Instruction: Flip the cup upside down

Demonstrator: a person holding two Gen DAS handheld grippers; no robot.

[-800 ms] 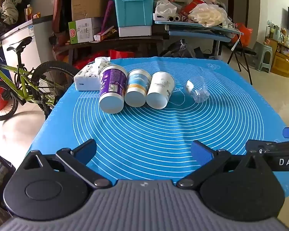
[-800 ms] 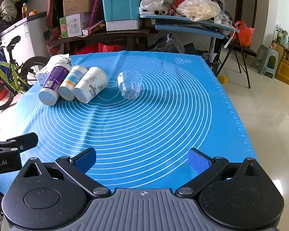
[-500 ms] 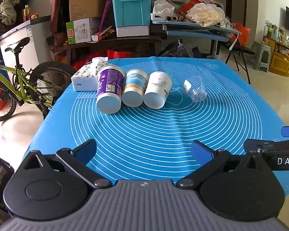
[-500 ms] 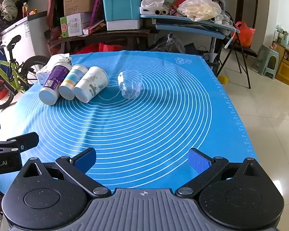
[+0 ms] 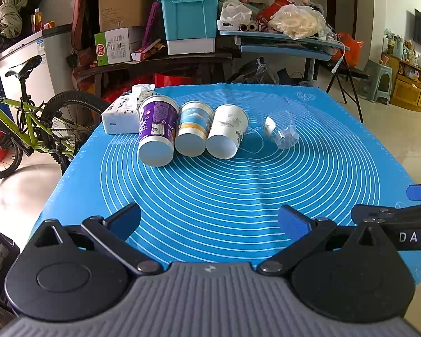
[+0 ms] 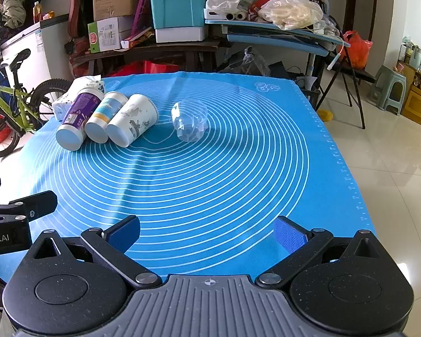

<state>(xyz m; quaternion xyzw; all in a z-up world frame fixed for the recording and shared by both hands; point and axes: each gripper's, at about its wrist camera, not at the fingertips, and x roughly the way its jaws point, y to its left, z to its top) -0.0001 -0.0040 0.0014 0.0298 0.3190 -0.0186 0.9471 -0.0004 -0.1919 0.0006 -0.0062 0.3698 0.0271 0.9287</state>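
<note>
From left to right on the blue mat (image 5: 210, 196) we see a tissue pack (image 5: 120, 116), then a purple cup (image 5: 156, 130), a blue cup (image 5: 193, 129), a white cup (image 5: 226, 132) and a clear plastic cup (image 5: 280, 132), all lying on their sides. Our left gripper (image 5: 209, 220) and right gripper (image 6: 206, 233) are both spread wide and hold nothing. We judge these cups light and easy to crush, so we should pinch gently across the middle wall.

both wrist views look forward and low from the counter's (image 5: 350, 146) near edge, side by side, sharing its blue mat (image 6: 238, 168).
</note>
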